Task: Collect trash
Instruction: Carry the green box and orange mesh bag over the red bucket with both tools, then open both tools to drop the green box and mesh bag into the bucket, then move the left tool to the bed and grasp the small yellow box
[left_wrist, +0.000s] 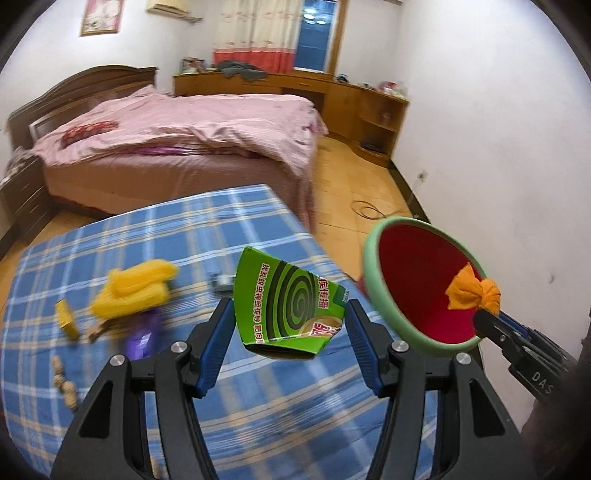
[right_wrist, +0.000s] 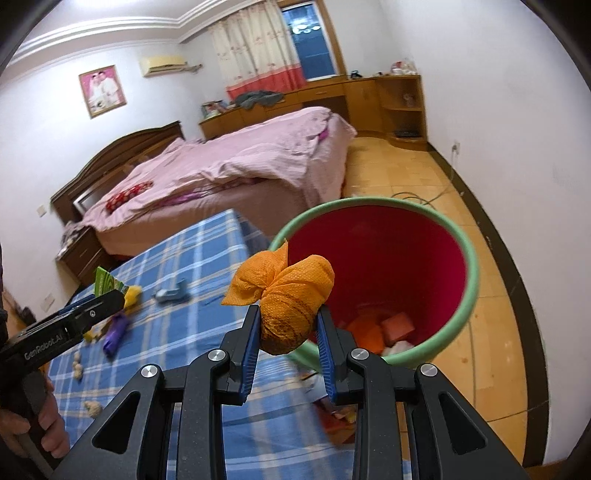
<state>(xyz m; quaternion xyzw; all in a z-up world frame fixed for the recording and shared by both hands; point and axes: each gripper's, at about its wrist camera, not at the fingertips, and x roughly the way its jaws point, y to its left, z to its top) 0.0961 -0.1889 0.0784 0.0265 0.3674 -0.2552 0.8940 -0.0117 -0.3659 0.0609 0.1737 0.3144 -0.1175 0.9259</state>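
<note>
Right claw (right_wrist: 288, 325) grips orange bundle (right_wrist: 286, 295) at bin rim (right_wrist: 469, 258); left claw (left_wrist: 290, 314) holds green box (left_wrist: 291, 295) (aloft).

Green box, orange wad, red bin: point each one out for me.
green box (left_wrist: 291, 306), left wrist view, its printed face.
orange wad (right_wrist: 286, 314), right wrist view, its rounded body.
red bin (right_wrist: 469, 295), right wrist view, its green rim.

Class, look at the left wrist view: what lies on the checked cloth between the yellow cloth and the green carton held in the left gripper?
A small grey object lies there on the blue checked cloth, blurred, between the yellow cloth and green carton.
</note>
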